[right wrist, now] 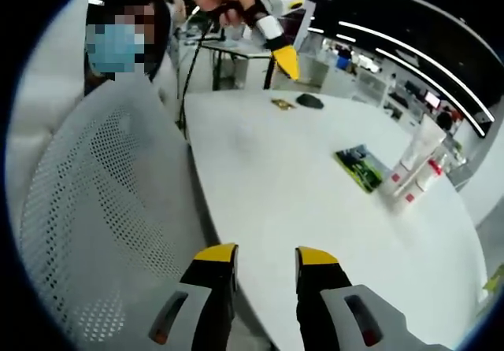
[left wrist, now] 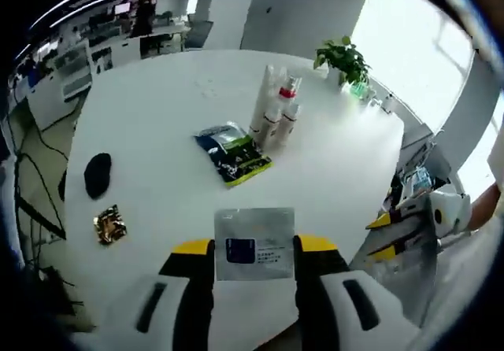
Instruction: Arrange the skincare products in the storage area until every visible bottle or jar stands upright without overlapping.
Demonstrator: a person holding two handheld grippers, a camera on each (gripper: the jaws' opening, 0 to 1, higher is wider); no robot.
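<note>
A round white table bears bottles, green packet, black pad, gold wrapper

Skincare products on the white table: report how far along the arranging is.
Done: a cluster of tubes and bottles stands upright on the white table. In hand: the left gripper holds a white sachet between its jaws. Left: placing that sachet, and the green-and-black packet lying flat beside the cluster. The right gripper is open and empty at the table's edge.
</note>
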